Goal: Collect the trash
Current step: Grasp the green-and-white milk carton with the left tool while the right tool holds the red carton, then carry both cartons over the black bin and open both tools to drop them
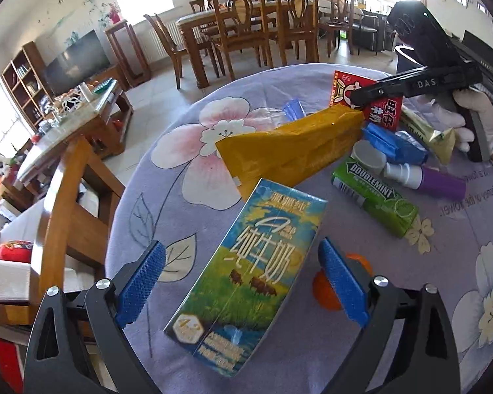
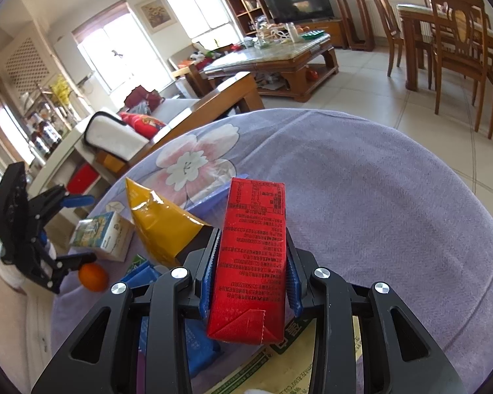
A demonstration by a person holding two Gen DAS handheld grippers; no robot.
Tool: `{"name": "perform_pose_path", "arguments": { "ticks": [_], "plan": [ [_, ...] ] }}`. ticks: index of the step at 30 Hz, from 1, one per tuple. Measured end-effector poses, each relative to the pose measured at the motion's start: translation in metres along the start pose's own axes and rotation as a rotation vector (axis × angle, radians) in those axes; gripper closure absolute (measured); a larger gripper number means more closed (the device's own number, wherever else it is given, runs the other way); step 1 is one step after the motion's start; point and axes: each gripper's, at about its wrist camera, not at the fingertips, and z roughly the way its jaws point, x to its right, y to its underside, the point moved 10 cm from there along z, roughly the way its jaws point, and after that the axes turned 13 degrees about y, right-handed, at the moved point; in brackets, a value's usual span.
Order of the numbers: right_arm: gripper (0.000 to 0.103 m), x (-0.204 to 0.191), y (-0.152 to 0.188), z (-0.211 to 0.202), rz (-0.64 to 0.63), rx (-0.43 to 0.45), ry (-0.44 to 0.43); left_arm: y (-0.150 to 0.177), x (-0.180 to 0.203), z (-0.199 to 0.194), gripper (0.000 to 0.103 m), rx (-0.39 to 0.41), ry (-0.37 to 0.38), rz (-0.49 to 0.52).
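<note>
A: At far left in the left wrist view, the left gripper (image 1: 241, 282) hangs over the flowered tablecloth (image 1: 187, 151), its blue pads spread wide either side of the milk carton (image 1: 246, 279) and touching neither face.

B: So nothing is held on that side?

A: Not yet. The carton lies flat near the table's edge between the jaws, its long axis running away from the camera and leaning a little to the right, its far end close to the yellow foil bag (image 1: 292, 151).

B: And further right?

A: A heap: a green Doublemint gum pack (image 1: 374, 197), a white-capped purple bottle (image 1: 424, 179), a blue wrapper (image 1: 394, 146) and a small orange ball (image 1: 325, 290) beside the right-hand pad. At the far right, a gloved hand (image 1: 463, 121) carries the right gripper (image 2: 251, 274), clamped on the red drink box (image 2: 249, 262).

B: How does that box sit?

A: Lengthwise along the fingers, its printed end pointing forward over the cloth, its folded end nearest the camera, and it appears lifted off the table.

B: Which step is this, then?

A: By my reading, mid-collection: one piece is in hand, a second is lined up. The next move calls for the left jaws to lower a little and close squarely on the milk carton's long faces. No bin shows in either view, so where the trash goes I cannot tell.
</note>
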Motion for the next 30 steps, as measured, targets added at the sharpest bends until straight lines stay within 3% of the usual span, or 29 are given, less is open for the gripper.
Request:
{"name": "perform_pose_path", "arguments": {
  "ticks": [3,5,7,8,9,11,14,19,22,26,30],
  "plan": [
    [0.068,0.000,0.000,0.000,-0.003,0.000,0.001,0.001,-0.008,0.016,0.011,0.010,0.075,-0.163],
    [0.068,0.001,0.000,0.001,-0.005,-0.001,0.000,0.000,-0.011,0.023,0.011,0.036,0.050,-0.213],
    [0.068,0.002,-0.001,0.001,-0.005,0.001,-0.002,0.000,-0.017,0.023,0.028,0.057,0.009,-0.261],
    [0.068,0.002,-0.002,0.000,-0.003,0.004,-0.004,0.000,-0.018,0.020,0.047,0.067,-0.018,-0.289],
    [0.068,0.002,-0.003,-0.001,0.001,0.008,-0.009,0.000,-0.021,0.016,0.054,0.073,-0.063,-0.320],
    [0.068,0.004,-0.004,-0.004,0.008,0.021,-0.019,0.001,-0.019,0.008,0.055,0.086,-0.139,-0.356],
    [0.071,0.004,-0.006,-0.007,0.010,0.034,-0.031,0.001,-0.008,-0.007,0.055,0.137,-0.197,-0.398],
    [0.071,0.000,-0.005,-0.007,-0.004,0.041,-0.025,-0.012,0.013,-0.057,0.055,0.289,-0.347,-0.434],
    [0.072,-0.002,-0.005,-0.007,-0.016,0.045,-0.021,-0.020,0.035,-0.088,0.055,0.401,-0.362,-0.455],
    [0.072,-0.001,-0.011,-0.015,-0.007,0.088,-0.031,-0.028,0.080,-0.105,0.054,0.468,-0.334,-0.454],
    [0.072,-0.001,-0.023,-0.044,0.052,0.188,-0.122,-0.040,0.122,-0.101,0.054,0.500,-0.280,-0.445]
  ]
}}
